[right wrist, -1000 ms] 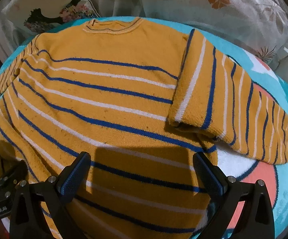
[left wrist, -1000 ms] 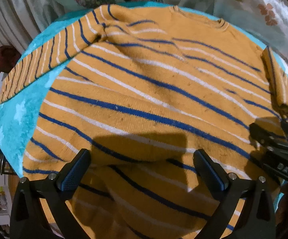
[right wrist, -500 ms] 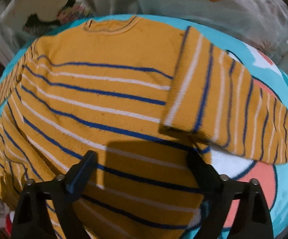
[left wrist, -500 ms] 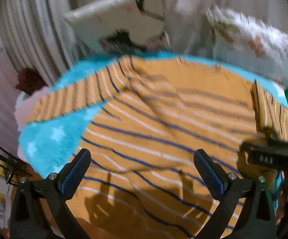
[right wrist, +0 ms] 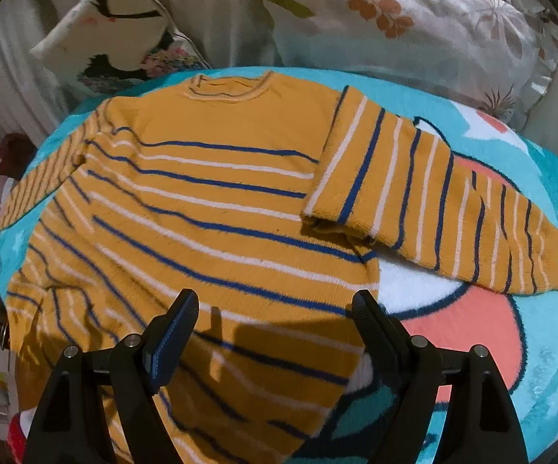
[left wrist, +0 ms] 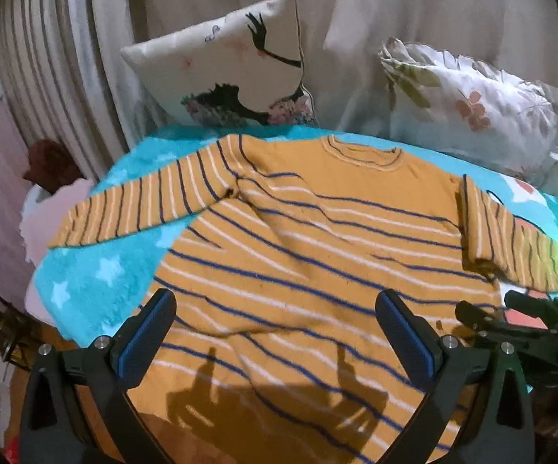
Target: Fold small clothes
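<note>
Your left hand-held gripper (left wrist: 275, 332) and right hand-held gripper (right wrist: 275, 328) both hung spread apart and empty above the mustard striped sweater (right wrist: 209, 208) lying on the turquoise blanket (right wrist: 541, 324).

From the right wrist view, the striped sweater (right wrist: 209, 201) covers the middle of the turquoise blanket (right wrist: 541, 348), which lies bare from 3 to 5 o'clock. The sweater's right sleeve (right wrist: 433, 208) lies across the way at 2 o'clock. Two pillows (right wrist: 395, 19) wall off 12 o'clock. In the left wrist view, bare blanket shows at 9 o'clock under the left sleeve (left wrist: 140, 208); a curtain (left wrist: 58, 77) closes 10 o'clock. The right gripper (left wrist: 511, 321) crowds 4 o'clock.
</note>
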Motion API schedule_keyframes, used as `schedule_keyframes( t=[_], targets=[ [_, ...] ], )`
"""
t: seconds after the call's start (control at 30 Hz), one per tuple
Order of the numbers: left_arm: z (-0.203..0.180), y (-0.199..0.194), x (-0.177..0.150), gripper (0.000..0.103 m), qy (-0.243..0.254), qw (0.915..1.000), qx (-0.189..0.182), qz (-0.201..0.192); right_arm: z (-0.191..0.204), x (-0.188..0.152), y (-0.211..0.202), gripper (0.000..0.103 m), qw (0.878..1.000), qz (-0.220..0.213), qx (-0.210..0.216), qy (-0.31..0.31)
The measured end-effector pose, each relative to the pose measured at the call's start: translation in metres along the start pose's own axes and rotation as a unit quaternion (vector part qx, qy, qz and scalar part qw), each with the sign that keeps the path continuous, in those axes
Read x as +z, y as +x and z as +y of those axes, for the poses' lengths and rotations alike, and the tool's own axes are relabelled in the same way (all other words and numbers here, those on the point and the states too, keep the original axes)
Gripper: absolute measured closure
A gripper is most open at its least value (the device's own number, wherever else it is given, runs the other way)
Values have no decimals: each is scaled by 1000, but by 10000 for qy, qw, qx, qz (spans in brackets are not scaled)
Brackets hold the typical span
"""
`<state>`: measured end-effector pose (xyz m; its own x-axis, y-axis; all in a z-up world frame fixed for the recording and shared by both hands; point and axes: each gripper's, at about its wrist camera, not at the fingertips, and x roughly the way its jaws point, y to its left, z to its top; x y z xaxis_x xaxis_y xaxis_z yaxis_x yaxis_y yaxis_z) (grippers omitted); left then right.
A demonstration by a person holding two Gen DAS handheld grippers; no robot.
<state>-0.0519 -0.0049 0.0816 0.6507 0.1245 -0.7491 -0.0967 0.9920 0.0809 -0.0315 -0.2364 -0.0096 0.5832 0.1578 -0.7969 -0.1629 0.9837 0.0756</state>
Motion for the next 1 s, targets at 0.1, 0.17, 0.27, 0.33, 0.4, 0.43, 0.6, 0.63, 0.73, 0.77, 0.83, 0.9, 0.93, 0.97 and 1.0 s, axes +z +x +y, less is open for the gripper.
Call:
schedule_keyframes(
  t=[0.1,0.17,0.27,0.33,0.4,0.43,0.6,0.63,0.73,0.77,0.83,0.9,0.93,0.97,1.0],
  targets=[
    [28,0,-6,0,-232,9997,70,-19,-7,-4,-5,18,9996,-85,205,156],
    [56,4,-11,0,-435,9989,151,20,-15,-12,-11,19,9993,-90,235,278],
    [96,18,-24,0,-727,9968,173,274,-26,-24,-15,19,9988,14,322,357],
    [116,31,-33,0,-875,9948,153,493,-33,-36,-19,19,9981,129,435,410],
    [133,47,-44,0,-1127,9908,-31,748,-38,-47,-21,19,9973,305,563,361],
    [138,54,-48,0,-1269,9880,-168,861,-39,-54,-23,19,9966,375,671,309],
    [155,77,-55,0,-1664,9805,-297,1006,-30,-83,-26,19,9876,783,1355,76],
    [156,79,-54,0,-1673,9803,-309,1003,-23,-87,-26,19,9861,832,1436,-65],
    [155,86,-49,0,-1498,9830,-325,1007,-3,-93,-30,19,9812,885,1616,-571],
    [156,87,-49,0,-1441,9840,-302,1003,7,-95,-33,19,9778,900,1720,-786],
    [157,91,-46,0,-1297,9858,-356,1006,27,-94,-41,20,9715,846,1824,-1256],
    [156,94,-45,0,-1182,9859,-546,1048,47,-93,-52,20,9623,791,1943,-1733],
    [158,97,-44,0,-1163,9853,-632,1084,57,-94,-58,20,9550,772,2045,-2004],
    [157,101,-44,0,-1131,9842,-728,1148,68,-96,-61,20,9469,770,2133,-2281],
    [156,106,-44,0,-1090,9829,-814,1241,77,-99,-62,20,9403,781,2172,-2500]
  ],
)
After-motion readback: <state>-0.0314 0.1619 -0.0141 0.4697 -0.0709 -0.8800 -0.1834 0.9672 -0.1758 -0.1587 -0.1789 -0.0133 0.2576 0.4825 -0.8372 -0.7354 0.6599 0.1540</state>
